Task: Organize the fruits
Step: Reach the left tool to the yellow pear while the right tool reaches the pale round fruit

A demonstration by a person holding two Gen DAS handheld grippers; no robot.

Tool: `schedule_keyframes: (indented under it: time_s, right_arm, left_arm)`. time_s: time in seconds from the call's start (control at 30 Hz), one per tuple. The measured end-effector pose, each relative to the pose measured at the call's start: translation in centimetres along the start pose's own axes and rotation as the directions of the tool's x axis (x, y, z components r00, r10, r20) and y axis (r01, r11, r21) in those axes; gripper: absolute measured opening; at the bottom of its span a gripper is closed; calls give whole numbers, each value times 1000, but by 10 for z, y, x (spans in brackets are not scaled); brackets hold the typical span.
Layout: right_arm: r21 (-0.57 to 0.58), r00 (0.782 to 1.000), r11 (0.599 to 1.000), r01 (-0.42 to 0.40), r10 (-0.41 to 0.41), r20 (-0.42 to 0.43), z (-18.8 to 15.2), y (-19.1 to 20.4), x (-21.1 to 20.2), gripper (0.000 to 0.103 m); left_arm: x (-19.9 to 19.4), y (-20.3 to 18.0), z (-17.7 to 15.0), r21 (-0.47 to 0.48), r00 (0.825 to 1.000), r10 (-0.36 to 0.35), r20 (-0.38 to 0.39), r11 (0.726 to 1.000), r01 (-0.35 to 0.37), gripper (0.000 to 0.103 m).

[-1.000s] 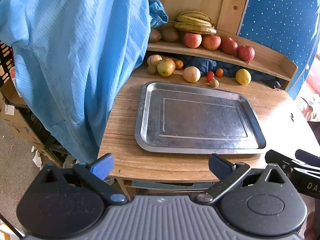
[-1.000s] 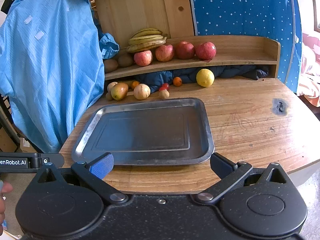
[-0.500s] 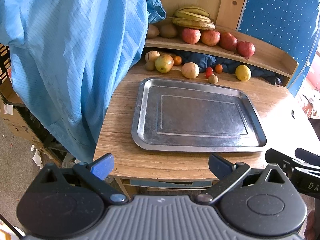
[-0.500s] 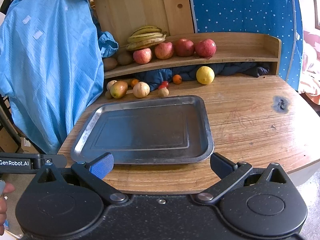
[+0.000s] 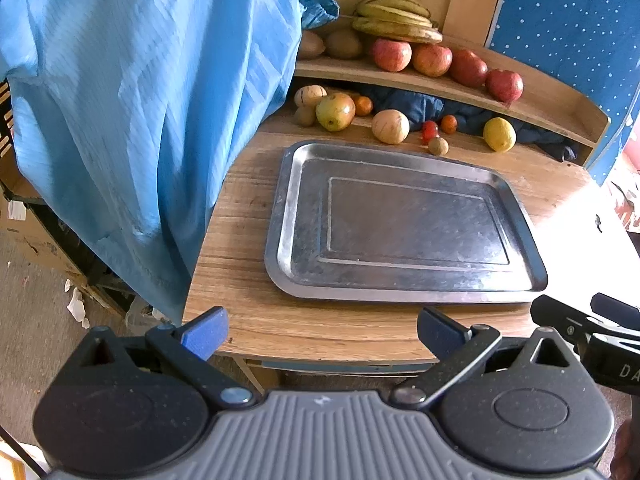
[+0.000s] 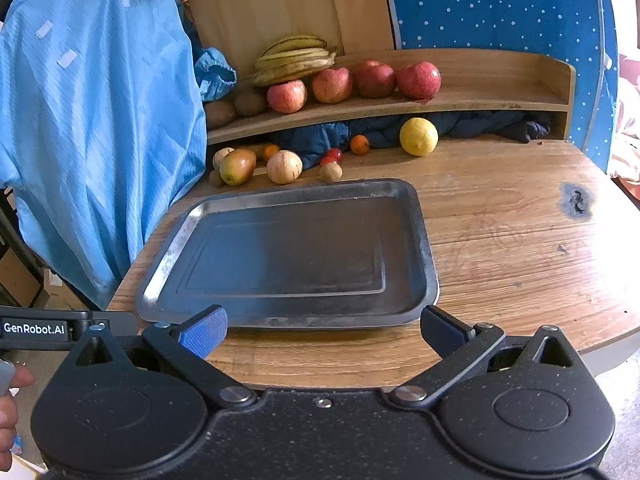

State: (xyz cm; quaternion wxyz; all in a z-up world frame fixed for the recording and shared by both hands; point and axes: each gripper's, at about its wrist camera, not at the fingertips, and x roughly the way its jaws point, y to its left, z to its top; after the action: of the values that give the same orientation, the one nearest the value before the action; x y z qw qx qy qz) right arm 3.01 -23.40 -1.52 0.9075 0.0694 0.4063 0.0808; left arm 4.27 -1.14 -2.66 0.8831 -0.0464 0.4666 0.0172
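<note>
An empty metal tray point(image 5: 280, 216) point(image 6: 424, 232) lies on the wooden table point(image 5: 248, 280) point(image 6: 512, 208). Behind it, loose fruit sits on the table: a green-red apple point(image 5: 335, 111) point(image 6: 237, 166), a pale round fruit point(image 5: 390, 126) point(image 6: 284, 166), a lemon point(image 5: 499, 134) point(image 6: 418, 136), small tomatoes point(image 5: 429, 129) and oranges. On the shelf point(image 5: 552, 108) point(image 6: 500, 96) above are red apples point(image 5: 391, 54) point(image 6: 418, 74), bananas point(image 5: 394, 20) point(image 6: 296, 58) and kiwis. My left gripper point(image 5: 322, 330) and right gripper point(image 6: 324, 330) both hover open at the table's near edge, holding nothing.
A light blue garment point(image 5: 140, 100) point(image 6: 96, 128) hangs at the table's left side. Dark blue cloth point(image 5: 412, 100) point(image 6: 472, 122) is stuffed under the shelf. A starry blue panel point(image 6: 488, 4) stands behind. The table top right of the tray has a dark burn mark point(image 6: 576, 200).
Both grippers have drifted slightly closer to the table and tilted up, so the tray and fruit sit a little higher in view. Nothing was grasped or moved.
</note>
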Motion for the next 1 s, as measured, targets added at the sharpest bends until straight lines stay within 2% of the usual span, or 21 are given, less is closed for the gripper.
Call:
schedule_keyframes:
  time_s: [0.47, 0.7, 1.0]
  right_arm:
    - [-45, 997, 999, -1, -3, -76, 14, 6, 23, 102]
    - [-81, 997, 996, -26, 20, -79, 36, 4, 40, 102]
    - [-132, 994, 987, -93, 84, -71, 73, -8, 69, 102]
  left_arm:
    - [19, 1, 11, -38, 999, 20, -48, 999, -21, 102]
    - [30, -1, 33, -76, 999, 37, -39, 996, -40, 102]
    - [45, -11, 69, -141, 995, 98, 1, 985, -97, 102]
